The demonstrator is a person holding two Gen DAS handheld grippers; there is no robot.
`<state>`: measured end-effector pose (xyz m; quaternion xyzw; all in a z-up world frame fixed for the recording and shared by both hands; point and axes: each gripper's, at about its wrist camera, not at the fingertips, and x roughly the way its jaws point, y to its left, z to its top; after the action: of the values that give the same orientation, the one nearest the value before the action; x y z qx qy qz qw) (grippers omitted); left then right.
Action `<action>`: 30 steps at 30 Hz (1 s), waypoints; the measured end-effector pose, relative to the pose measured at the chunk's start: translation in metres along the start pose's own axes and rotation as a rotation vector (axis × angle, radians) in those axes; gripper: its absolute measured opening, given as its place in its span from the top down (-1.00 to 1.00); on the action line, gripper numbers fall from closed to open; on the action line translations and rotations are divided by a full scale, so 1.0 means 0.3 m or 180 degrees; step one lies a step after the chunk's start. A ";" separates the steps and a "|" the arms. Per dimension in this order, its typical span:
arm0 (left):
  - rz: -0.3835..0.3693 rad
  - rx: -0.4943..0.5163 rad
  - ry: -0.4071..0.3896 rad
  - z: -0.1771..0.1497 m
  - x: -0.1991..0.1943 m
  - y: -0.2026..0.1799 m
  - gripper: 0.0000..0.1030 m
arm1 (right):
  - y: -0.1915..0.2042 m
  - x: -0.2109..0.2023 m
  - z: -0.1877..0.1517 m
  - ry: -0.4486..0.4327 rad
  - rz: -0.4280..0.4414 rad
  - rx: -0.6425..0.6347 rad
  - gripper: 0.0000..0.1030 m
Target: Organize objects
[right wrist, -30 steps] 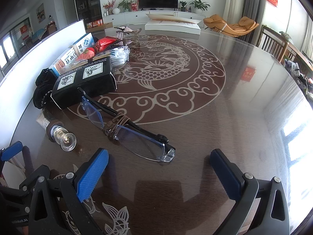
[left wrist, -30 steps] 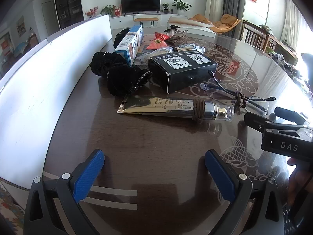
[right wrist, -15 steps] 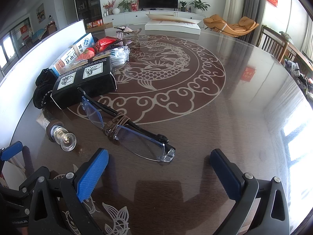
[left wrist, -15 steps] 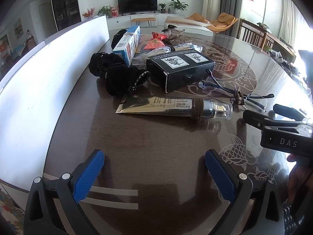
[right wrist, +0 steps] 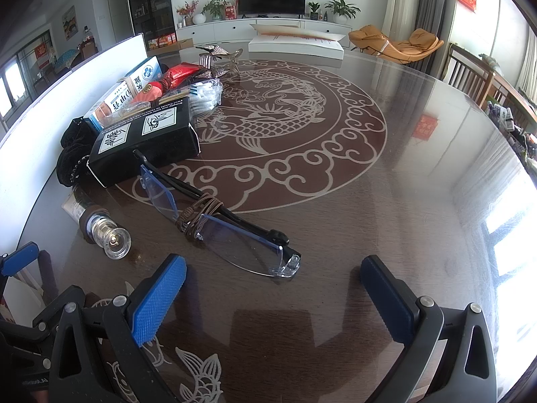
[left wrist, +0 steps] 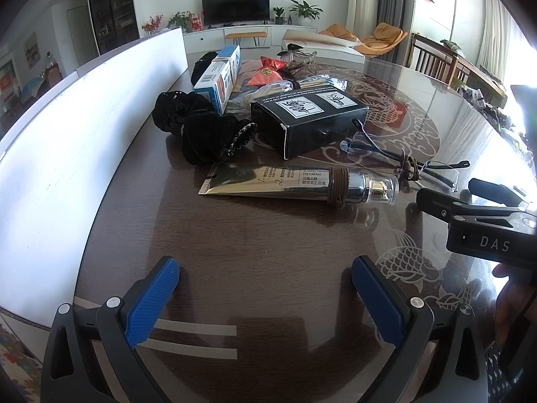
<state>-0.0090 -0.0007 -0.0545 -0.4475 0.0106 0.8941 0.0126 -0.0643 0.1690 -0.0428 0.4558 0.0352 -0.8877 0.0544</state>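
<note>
"EYE CREAM" on the gold tube (left wrist: 268,181); "DAS" on the right hand-held gripper (left wrist: 470,194).

Band-wrapped glasses (right wrist: 214,221) beside gold, perhaps cream, tube (left wrist: 268,183)

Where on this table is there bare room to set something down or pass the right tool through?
Bare: the dark glass tabletop right of the rimless glasses with a brown cord, out to its far edge. Also the strip between the open left tool and the gold cream tube. Crowded: along the white board, around the black carton and blue-and-white box.
</note>
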 end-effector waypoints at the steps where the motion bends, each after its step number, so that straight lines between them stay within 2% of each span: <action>1: 0.0000 0.0000 0.0000 0.000 0.000 0.000 -1.00 | 0.000 0.000 0.000 0.0000 0.0000 0.0000 -1.00; 30: -0.0014 0.0017 -0.0040 0.008 -0.002 0.000 -1.00 | -0.001 0.000 0.000 0.0000 0.0004 -0.0003 -1.00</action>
<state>-0.0105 -0.0005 -0.0526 -0.4418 0.0120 0.8969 0.0159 -0.0643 0.1693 -0.0427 0.4558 0.0353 -0.8877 0.0552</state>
